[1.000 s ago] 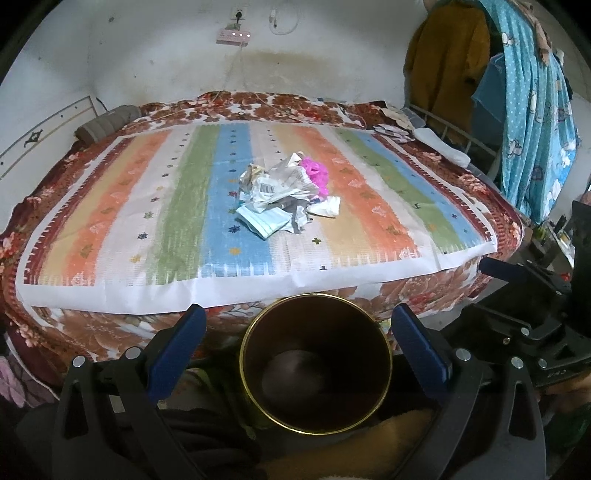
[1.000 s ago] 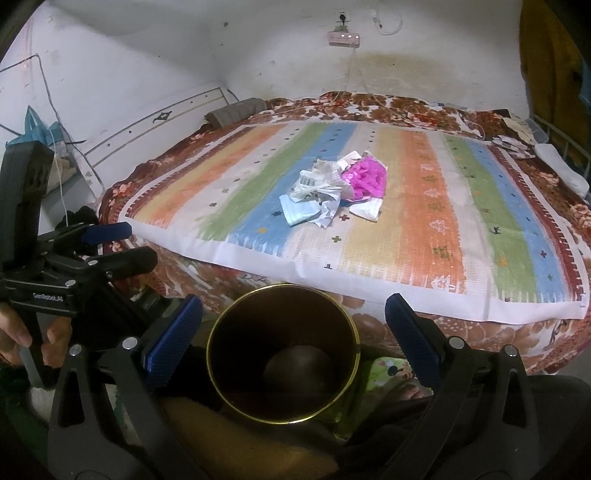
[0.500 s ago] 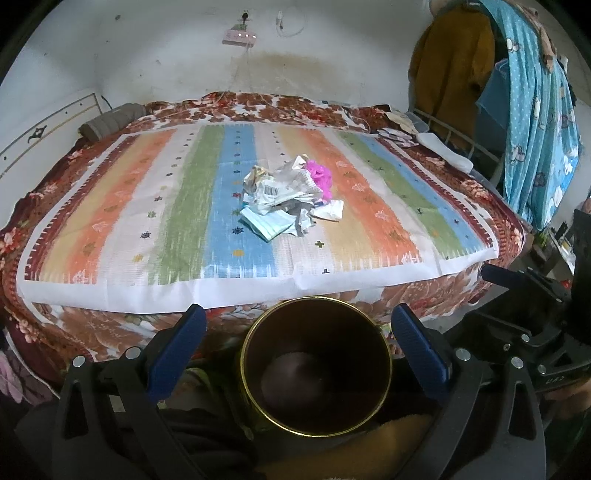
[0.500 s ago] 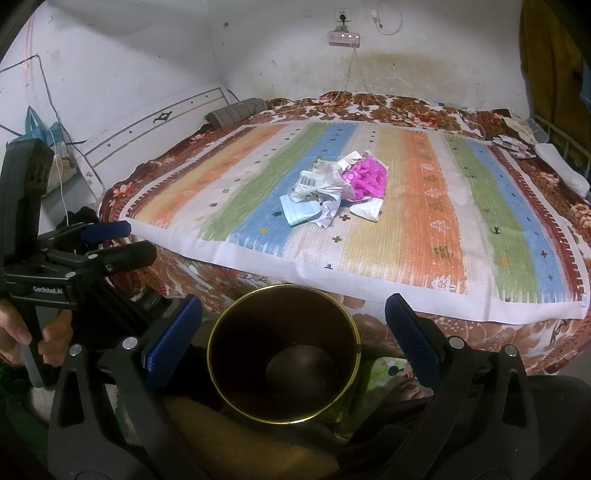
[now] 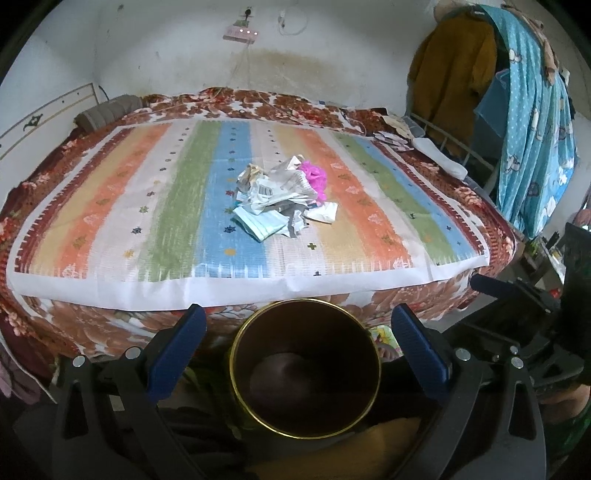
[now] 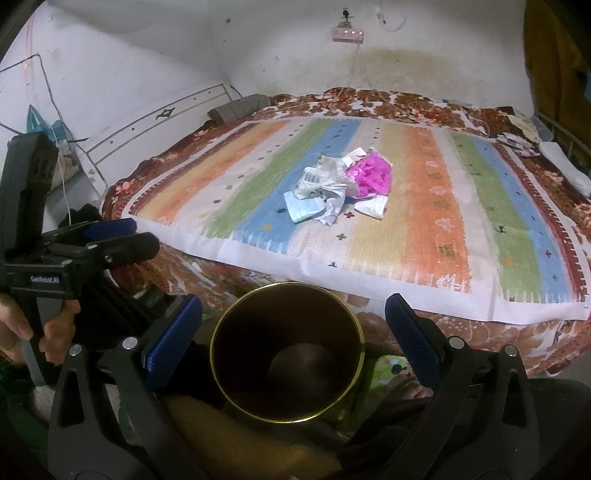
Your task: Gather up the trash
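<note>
The trash pile point(image 5: 282, 201) lies in the middle of the striped sheet on the bed: crumpled white paper point(image 6: 325, 181), a pink plastic bag point(image 6: 373, 175) and a pale blue piece point(image 5: 260, 223). A dark bin with a gold rim point(image 5: 236, 354) stands in front of the bed, just below both grippers. My left gripper point(image 5: 297, 317) is open above the bin with nothing between its fingers. My right gripper point(image 6: 293, 306) is open too, also over the bin point(image 6: 218, 332). The trash lies far ahead of both.
The bed point(image 5: 110, 314) with a floral cover fills the room ahead. Clothes and a blue curtain point(image 5: 532, 122) hang at the right by a metal rack. A power strip point(image 6: 347, 35) sits on the back wall. A hand point(image 6: 55, 332) grips the left tool.
The left wrist view has drifted slightly to the right. The bin, the trash pile and the right gripper stay where they were; both grippers remain open.
</note>
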`<state>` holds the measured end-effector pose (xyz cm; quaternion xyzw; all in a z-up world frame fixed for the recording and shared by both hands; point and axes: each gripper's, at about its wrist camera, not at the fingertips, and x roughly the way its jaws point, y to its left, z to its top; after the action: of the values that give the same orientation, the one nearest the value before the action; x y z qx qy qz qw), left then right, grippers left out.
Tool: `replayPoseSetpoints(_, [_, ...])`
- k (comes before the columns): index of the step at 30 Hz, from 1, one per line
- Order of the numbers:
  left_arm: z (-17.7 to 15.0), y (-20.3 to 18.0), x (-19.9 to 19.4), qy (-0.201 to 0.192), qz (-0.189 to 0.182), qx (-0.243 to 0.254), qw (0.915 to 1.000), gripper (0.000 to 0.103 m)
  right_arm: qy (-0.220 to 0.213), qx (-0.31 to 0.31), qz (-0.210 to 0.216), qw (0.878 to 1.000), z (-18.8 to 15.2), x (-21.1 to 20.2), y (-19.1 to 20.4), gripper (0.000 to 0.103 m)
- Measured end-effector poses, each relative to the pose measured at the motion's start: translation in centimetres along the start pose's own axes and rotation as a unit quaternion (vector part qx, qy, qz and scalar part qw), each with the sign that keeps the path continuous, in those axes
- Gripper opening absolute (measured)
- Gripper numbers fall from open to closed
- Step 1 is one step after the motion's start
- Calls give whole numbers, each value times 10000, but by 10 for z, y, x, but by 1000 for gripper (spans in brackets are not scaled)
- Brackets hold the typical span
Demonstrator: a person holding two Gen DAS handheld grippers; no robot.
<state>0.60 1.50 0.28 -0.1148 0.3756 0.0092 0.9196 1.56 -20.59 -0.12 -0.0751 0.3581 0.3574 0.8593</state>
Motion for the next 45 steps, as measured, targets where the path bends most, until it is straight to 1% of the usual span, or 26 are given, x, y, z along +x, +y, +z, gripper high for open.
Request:
replayPoseSetpoints(5, [6,3,3,-27,-62,-131,9999,97,87,-61,-8,9999,7,11,6,94])
replayPoseSetpoints(7, [10,6,6,50,-202,-226,9995,97,119,-74,8,9999,10,16,7,94])
replayPoseSetpoints(8, [14,11,8,99,-276,-349,9990,97,139,-76,33,9999,12,19,7,94])
replayPoseSetpoints(11, [25,16,14,168,-253,-434,9986,97,194,-102,65,9997,20,28,7,94])
replayPoseSetpoints(14, [41,18,19,61,31,-288,9996,97,138,-143,38,9998,29,34,5,94])
replayPoseSetpoints(16, [51,20,23,42,137,-241,9996,97,128,-101,-10,9999,36,38,2,94])
replayPoseSetpoints(18, [62,21,30,79,276,-140,9995,97,157,-4,56,9999,42,41,-3,94])
replayPoseSetpoints(21, [76,24,39,147,474,19,9988,97,140,-53,-26,9999,55,46,-6,94])
replayPoseSetpoints(24, [89,32,50,261,511,-2,9984,97,216,-61,-34,9997,66,55,-11,94])
replayPoseSetpoints(27, [100,37,60,369,477,-63,9982,95,394,30,-27,9992,75,68,-16,94])
replayPoseSetpoints(30, [113,40,73,454,533,-3,9975,95,435,-61,-76,9990,84,76,-14,94])
replayPoseSetpoints(33, [124,42,84,490,509,7,9975,95,516,-113,-60,9986,91,85,-15,94])
replayPoseSetpoints(38, [142,52,110,643,396,-106,9971,95,622,-108,-291,9976,106,105,-25,94])
replayPoseSetpoints(41, [148,59,127,736,382,-93,9965,93,745,-97,-294,9967,111,119,-30,94])
replayPoseSetpoints(43, [151,63,139,827,306,-124,9960,92,803,-143,-293,9962,115,126,-31,94])
replayPoseSetpoints(44, [152,65,142,870,259,-147,9958,92,828,-171,-279,9960,118,131,-32,93])
replayPoseSetpoints(45, [154,67,147,900,262,-128,9955,92,841,-194,-264,9959,121,135,-32,90])
